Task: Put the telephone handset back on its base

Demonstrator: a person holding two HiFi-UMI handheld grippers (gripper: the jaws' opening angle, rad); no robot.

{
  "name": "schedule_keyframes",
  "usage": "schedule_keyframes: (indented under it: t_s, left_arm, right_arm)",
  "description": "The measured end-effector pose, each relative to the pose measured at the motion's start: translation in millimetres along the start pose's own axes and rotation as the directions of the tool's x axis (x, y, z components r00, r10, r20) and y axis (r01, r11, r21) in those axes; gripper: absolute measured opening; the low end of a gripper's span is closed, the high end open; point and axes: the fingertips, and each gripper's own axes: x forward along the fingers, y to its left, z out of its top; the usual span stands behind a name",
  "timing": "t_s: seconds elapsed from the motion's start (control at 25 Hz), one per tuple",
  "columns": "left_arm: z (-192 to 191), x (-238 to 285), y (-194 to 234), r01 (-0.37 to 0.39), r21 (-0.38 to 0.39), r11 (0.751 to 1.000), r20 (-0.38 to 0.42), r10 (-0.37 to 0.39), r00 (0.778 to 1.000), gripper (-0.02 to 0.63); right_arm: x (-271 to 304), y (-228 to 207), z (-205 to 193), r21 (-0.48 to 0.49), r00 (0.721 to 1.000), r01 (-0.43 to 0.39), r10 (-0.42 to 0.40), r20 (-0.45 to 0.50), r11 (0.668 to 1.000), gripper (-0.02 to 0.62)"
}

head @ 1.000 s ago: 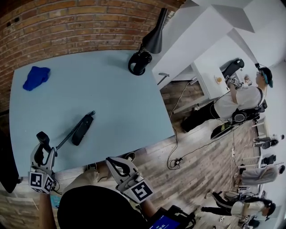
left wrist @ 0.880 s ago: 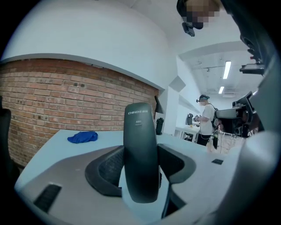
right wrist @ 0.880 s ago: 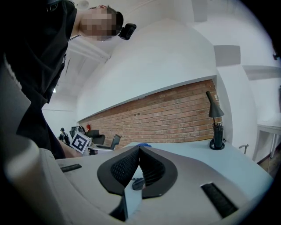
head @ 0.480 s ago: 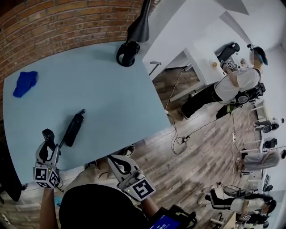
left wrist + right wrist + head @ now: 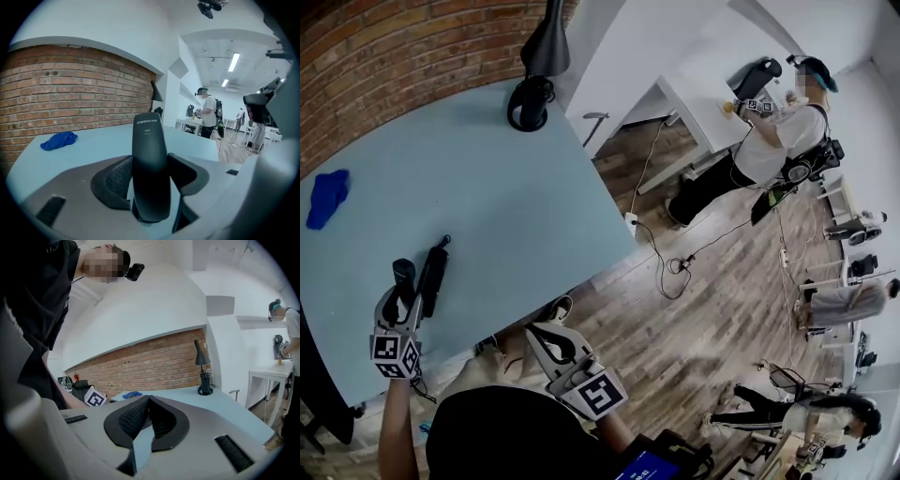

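**Left gripper on handset, right gripper empty**

Your left gripper (image 5: pixel 150 180) has its jaws drawn in narrow on the handset (image 5: pixel 149 140), with a pad against each side. The handset runs straight out ahead of the jaws, printed end pointing away from you. In the head view it's over the near left part of the table (image 5: pixel 497 187), and the cord (image 5: pixel 444 243) leaves its far tip. Can't tell if it's lifted or resting on the tabletop.

Your right gripper (image 5: pixel 149 414) is close to your body, off the table's near edge and to the right of the left one. Its jaws are pressed together with nothing between them.

Ahead and left of the left gripper, well apart, a blue cloth (image 5: pixel 58 139) lies on the table near the brick wall (image 5: pixel 70 93). Far ahead of the handset's tip, a black lamp (image 5: pixel 534 84) stands at the table's back corner. Beyond the table, off to the right, a person (image 5: pixel 764 141) stands at a white desk (image 5: pixel 694 103).
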Motion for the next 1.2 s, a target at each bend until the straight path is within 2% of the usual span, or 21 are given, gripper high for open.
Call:
schedule_keyframes:
  t_s: [0.44, 0.72, 0.92, 1.12, 1.2]
  left_arm:
    - [-32, 58, -3, 0.03, -0.023, 0.999, -0.115, -0.032, 0.993, 0.264]
    - [-59, 83, -2, 0.015, -0.001, 1.0, -0.192, -0.015, 0.981, 0.264]
    - [-65, 98, -7, 0.023, 0.028, 0.999, -0.218, -0.017, 0.976, 0.262]
    - [-73, 94, -12, 0.023, 0.104, 0.994, -0.245, 0.003, 0.97, 0.267]
    - [-73, 92, -14, 0.02, 0.108, 0.994, -0.247, 0.008, 0.969, 0.269]
  right_arm:
    - [-30, -27, -6, 0.033, 0.994, 0.106, -0.106, -0.01, 0.994, 0.014]
    - [-39, -39, -12, 0.035, 0.99, 0.143, -0.143, -0.009, 0.989, 0.014]
    - [-34, -46, -17, 0.042, 0.989, 0.148, -0.147, -0.011, 0.988, 0.014]
    - [-30, -38, -15, 0.042, 0.992, 0.127, -0.127, -0.008, 0.991, 0.014]
    - [-29, -36, -14, 0.036, 0.994, 0.113, -0.113, -0.007, 0.993, 0.014]
